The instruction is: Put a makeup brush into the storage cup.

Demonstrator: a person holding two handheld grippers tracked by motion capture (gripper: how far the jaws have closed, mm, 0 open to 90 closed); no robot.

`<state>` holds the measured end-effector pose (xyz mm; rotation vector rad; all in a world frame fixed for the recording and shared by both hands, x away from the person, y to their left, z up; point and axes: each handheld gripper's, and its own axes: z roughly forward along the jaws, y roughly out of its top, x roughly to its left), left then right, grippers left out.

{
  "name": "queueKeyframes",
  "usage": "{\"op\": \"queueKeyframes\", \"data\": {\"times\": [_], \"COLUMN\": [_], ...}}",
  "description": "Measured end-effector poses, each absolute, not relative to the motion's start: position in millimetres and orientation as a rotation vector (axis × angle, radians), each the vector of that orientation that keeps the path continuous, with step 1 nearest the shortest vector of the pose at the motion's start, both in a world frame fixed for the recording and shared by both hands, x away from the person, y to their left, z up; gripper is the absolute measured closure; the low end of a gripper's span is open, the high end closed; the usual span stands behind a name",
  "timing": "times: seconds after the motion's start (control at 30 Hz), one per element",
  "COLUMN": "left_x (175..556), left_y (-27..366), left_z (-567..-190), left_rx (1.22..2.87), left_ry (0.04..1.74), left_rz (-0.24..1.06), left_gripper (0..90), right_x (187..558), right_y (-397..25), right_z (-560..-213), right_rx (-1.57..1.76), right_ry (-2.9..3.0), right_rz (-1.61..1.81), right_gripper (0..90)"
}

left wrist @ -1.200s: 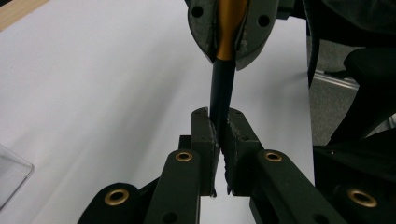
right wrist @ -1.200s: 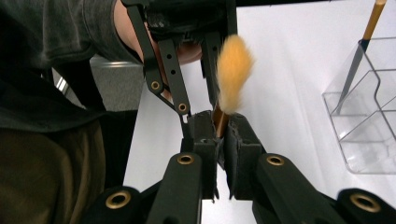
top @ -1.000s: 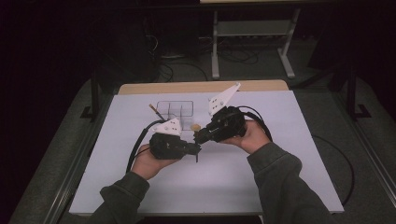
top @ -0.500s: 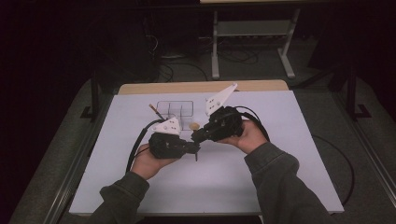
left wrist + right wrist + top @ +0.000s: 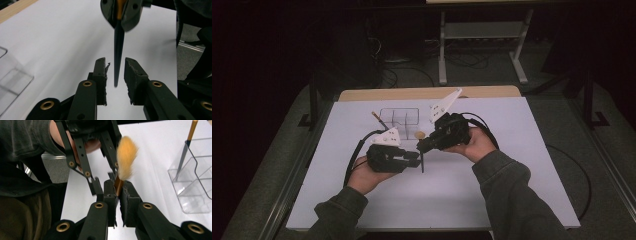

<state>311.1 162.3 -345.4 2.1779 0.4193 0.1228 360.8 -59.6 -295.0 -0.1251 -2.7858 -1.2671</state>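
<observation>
- Right gripper [image 5: 119,188]: jaws clamped on the gold ferrule of a makeup brush [image 5: 125,157], orange-tan bristles fanning out above the jaws.
- Left gripper [image 5: 115,72]: jaws narrowly apart, the brush's dark handle hanging between them, touching neither.
- Brush held above the white table [image 5: 492,190], mid-table.
- Clear organizer [image 5: 193,185] nearby holds a second brush [image 5: 186,147].
- No readable writing or brand.

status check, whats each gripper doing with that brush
Right gripper shut on the brush at its copper ferrule, handle pointing down. Left gripper open, jaws either side of the handle tip, not touching. Clear organizer behind, nothing in the way.
</observation>
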Motion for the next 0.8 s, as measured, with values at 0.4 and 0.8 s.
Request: {"op": "queueKeyframes", "data": {"times": [0.4,0.8], "left_x": [301.2,290.8], "left_y": [188.5,213.8], "left_z": [-356.8,-364.4], "left_rx": [2.162,2.153], "left_ry": [0.530,0.616], "left_rz": [0.178,0.230], "left_gripper": [61.2,50.6], "right_x": [371.9,387.1], "right_y": [-68.8,-73.0], "right_z": [-298.8,-293.7], "right_rx": [-0.225,-0.267], "right_ry": [-2.807,-2.836], "right_rz": [-1.180,-1.145], "right_gripper": [82.9,82.9]}}
